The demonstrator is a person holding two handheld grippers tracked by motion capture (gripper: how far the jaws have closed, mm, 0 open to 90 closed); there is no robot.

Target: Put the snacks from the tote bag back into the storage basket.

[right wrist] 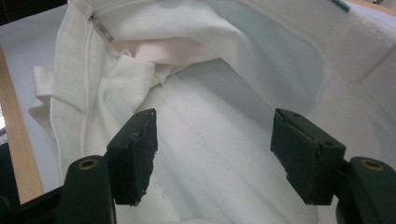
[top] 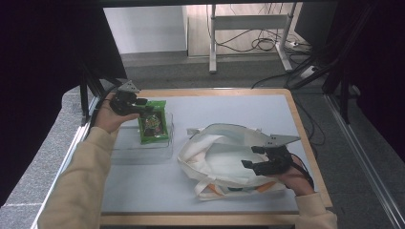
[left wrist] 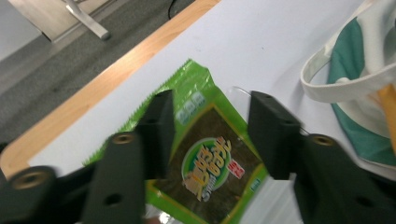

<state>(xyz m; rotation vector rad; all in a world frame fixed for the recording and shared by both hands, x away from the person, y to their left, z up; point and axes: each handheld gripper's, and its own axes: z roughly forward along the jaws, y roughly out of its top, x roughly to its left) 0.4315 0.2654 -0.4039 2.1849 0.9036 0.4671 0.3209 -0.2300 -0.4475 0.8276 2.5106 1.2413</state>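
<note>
Green packet (top: 153,122) beside open canvas bag (top: 224,160)

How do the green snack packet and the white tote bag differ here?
The green snack packet is small, flat and glossy; the white tote bag is large, soft cloth. The packet sits between the left gripper jaws over a clear tray; the bag lies open on the table, the right gripper at its mouth.

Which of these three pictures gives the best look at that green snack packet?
The left gripper view: the green snack packet lies close up between the fingers, its printed label readable. The high view shows it small and far off, by the left gripper over a clear tray. The right gripper view looks into the white bag.
</note>
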